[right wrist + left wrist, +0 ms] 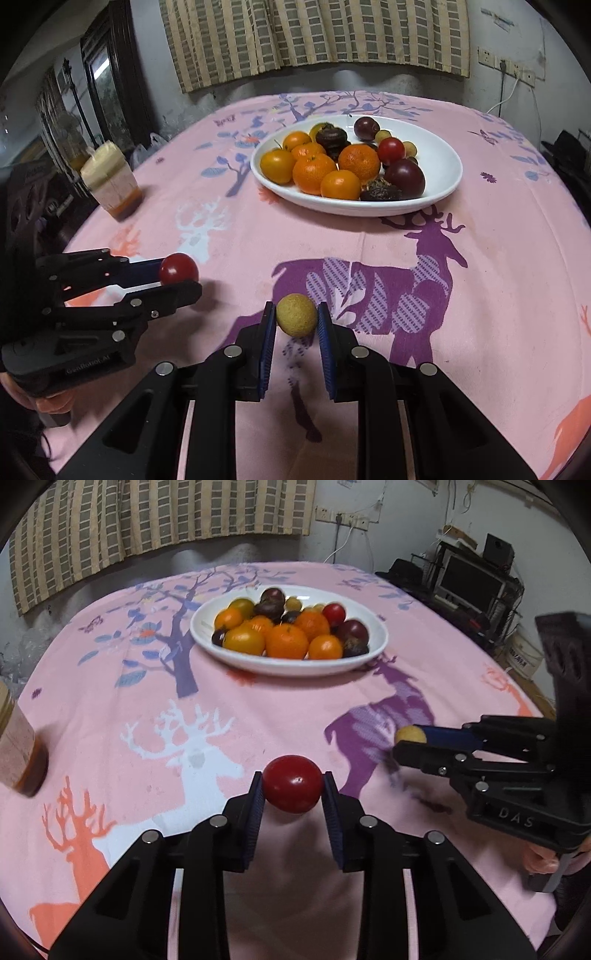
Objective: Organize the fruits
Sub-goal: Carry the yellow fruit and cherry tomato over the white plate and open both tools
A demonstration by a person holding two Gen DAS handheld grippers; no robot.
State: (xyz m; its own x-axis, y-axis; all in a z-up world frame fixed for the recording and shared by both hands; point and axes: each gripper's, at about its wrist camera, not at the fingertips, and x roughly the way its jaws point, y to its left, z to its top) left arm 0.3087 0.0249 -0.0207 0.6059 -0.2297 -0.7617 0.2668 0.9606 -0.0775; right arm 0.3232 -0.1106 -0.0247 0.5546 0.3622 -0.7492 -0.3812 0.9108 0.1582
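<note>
The left gripper (292, 786) pinches a red tomato (291, 783) and the right gripper (296, 318) a small yellow fruit (296, 314), both held level above the pink cloth (498, 295), near the white fruit bowl (443, 162).

Your plate (364, 660) of fruit (286, 640) sits mid-desk (258, 716), ahead of you. A jar (112, 182) stands on the desk, left of the plate.
</note>
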